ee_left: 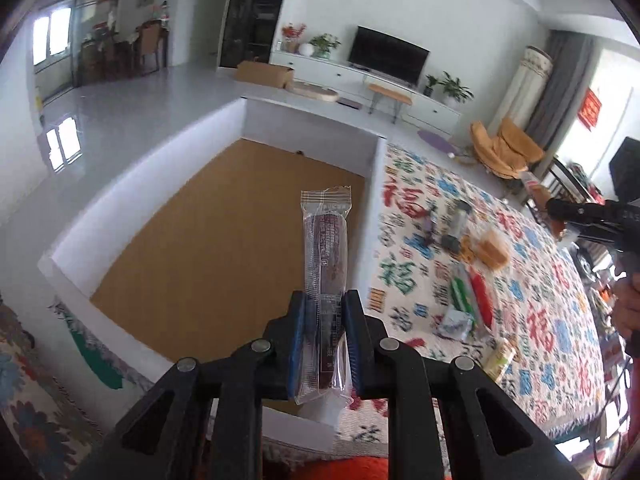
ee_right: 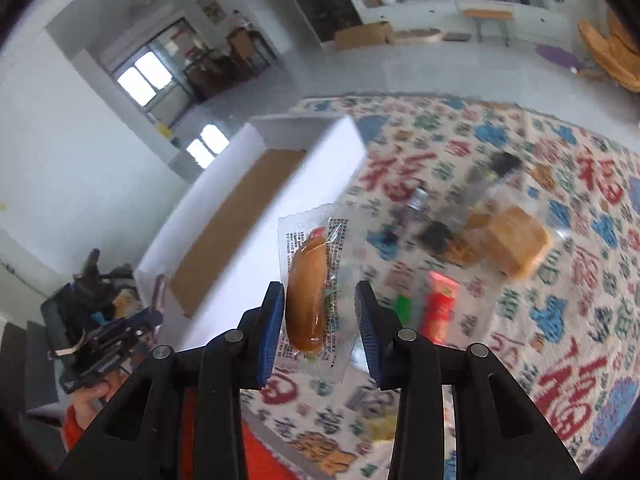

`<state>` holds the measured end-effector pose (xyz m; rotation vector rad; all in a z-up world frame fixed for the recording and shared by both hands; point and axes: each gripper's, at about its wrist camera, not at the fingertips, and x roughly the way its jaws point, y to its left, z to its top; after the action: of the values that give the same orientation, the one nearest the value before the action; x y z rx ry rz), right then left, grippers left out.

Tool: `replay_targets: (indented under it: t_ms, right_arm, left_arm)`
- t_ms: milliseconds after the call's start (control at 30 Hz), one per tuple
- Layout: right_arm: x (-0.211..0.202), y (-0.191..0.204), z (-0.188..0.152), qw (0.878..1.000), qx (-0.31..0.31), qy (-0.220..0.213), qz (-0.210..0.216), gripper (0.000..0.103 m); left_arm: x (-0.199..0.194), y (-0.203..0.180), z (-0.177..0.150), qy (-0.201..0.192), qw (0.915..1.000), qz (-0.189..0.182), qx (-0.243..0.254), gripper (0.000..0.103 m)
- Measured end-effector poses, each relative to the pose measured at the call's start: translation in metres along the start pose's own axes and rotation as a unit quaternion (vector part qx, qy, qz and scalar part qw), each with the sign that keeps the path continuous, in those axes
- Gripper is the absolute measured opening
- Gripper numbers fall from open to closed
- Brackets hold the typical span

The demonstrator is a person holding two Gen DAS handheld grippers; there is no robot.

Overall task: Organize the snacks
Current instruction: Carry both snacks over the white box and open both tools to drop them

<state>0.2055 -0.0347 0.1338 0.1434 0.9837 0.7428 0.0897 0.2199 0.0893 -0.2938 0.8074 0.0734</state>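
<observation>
My left gripper (ee_left: 325,308) is shut on a long clear-wrapped dark sausage stick (ee_left: 325,256) and holds it upright above the white box (ee_left: 132,176) with a brown cardboard floor. My right gripper (ee_right: 320,304) is shut on a clear packet with a small brown bun (ee_right: 306,288) and holds it above the patterned cloth, to the right of the same box (ee_right: 320,160). Loose snacks lie on the cloth: a wrapped cake (ee_left: 494,250), a red stick (ee_left: 482,300), a green packet (ee_left: 460,296). The right gripper also shows at the edge of the left wrist view (ee_left: 560,208).
The table is covered by a cloth (ee_left: 540,320) with red, blue and green characters. More small snacks (ee_right: 436,236) lie near the cake (ee_right: 516,240). Beyond the table are a grey floor, a TV stand and an orange chair (ee_left: 504,148).
</observation>
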Motion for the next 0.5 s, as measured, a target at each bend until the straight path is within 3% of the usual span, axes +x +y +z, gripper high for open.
replay_targets:
  t_ms: [133, 233, 267, 400, 500]
  right_arm:
    - [0.049, 0.091, 0.032, 0.997, -0.065, -0.002, 0.04, 0.039]
    - [0.079, 0.134, 0.039, 0.994, -0.103, -0.014, 0.029, 0.057]
    - [0.083, 0.141, 0.04, 0.994, -0.108, -0.017, 0.031, 0.062]
    - [0.058, 0.147, 0.04, 0.991, -0.112, -0.051, 0.057, 0.063]
    - [0.024, 0.129, 0.035, 0.987, -0.126, -0.095, 0.034, 0.069]
  left_arm:
    - [0.004, 0.037, 0.014, -0.001, 0.9976, 0.066, -0.02, 0.019]
    - [0.005, 0.051, 0.018, -0.003, 0.9935, 0.107, -0.039, 0.02]
    - [0.005, 0.054, 0.019, -0.001, 0.9924, 0.115, -0.043, 0.021]
    - [0.007, 0.05, 0.01, -0.004, 0.9927, 0.115, -0.037, 0.021]
    - [0.01, 0.036, 0.003, -0.007, 0.9946, 0.099, -0.031, 0.021]
